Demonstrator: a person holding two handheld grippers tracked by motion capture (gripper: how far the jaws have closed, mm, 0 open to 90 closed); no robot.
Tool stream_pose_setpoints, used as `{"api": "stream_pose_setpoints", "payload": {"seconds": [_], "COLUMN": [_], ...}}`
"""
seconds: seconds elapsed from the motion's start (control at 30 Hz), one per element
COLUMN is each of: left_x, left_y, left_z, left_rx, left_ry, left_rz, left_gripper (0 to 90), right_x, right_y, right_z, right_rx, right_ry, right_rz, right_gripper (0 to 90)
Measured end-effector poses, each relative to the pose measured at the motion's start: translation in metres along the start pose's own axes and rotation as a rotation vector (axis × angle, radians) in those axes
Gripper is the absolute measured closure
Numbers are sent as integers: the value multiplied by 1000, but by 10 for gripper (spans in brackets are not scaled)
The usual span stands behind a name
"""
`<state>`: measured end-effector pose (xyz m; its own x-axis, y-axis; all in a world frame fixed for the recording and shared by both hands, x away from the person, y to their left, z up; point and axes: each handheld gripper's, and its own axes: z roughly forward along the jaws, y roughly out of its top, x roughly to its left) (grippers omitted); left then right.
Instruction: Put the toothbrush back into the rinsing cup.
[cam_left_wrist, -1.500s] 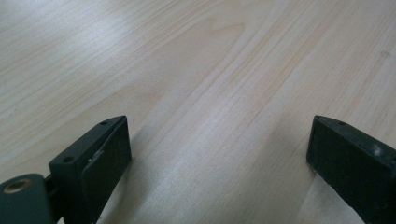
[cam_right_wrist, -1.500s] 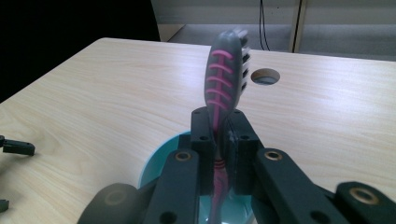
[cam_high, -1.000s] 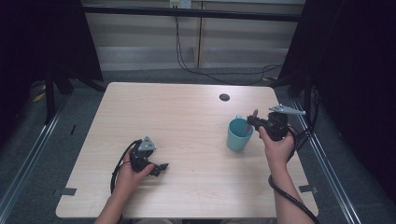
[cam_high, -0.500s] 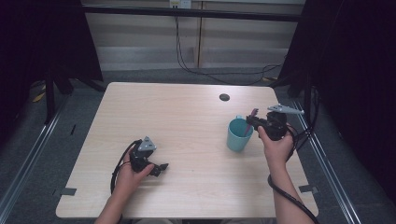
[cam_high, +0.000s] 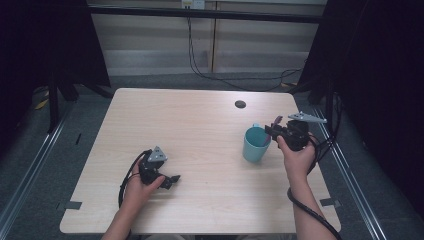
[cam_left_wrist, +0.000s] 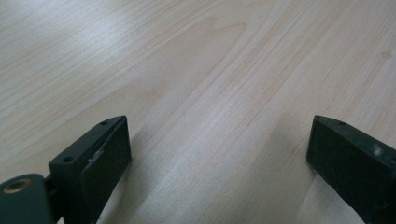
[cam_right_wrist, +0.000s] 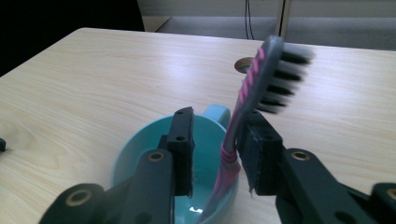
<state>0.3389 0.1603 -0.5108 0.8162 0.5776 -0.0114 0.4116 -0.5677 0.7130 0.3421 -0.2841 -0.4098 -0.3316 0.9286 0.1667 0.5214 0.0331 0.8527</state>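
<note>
A teal cup (cam_high: 255, 146) stands on the right side of the wooden table (cam_high: 190, 125). A pink toothbrush (cam_right_wrist: 243, 91) with dark bristles stands in the cup (cam_right_wrist: 135, 149), head up and leaning. My right gripper (cam_high: 272, 131) hovers over the cup's rim. Its jaws have just been opening, and the toothbrush handle sits between them, resting against one pad (cam_right_wrist: 254, 140) and clear of the other. In the right gripper view the right gripper (cam_right_wrist: 218, 121) looks down into the cup. My left gripper (cam_high: 172, 181) rests low on the table's near left, open and empty (cam_left_wrist: 219, 154).
A small round hole (cam_high: 240, 104) lies in the tabletop behind the cup. Black cables trail from both grippers. Dark frames and curtains flank the table, with floor rails along both sides.
The right gripper's jaws have parted around the toothbrush handle. Neither hand has shifted, and the cup stays where it was.
</note>
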Motion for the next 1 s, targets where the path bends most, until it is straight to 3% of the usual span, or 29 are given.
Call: {"api": "stream_pose_setpoints", "payload": {"seconds": [0.33, 1.0], "left_x": [0, 0], "left_y": [0, 0], "left_z": [0, 0], "left_rx": [-1, 1], "left_ry": [1, 2], "left_rz": [-1, 0], "left_gripper": [63, 62], "right_x": [0, 7], "right_y": [-1, -2], "right_z": [-4, -13], "right_rx": [14, 34], "right_ry": [-18, 15], "right_rz": [-11, -34], "right_gripper": [517, 284]}}
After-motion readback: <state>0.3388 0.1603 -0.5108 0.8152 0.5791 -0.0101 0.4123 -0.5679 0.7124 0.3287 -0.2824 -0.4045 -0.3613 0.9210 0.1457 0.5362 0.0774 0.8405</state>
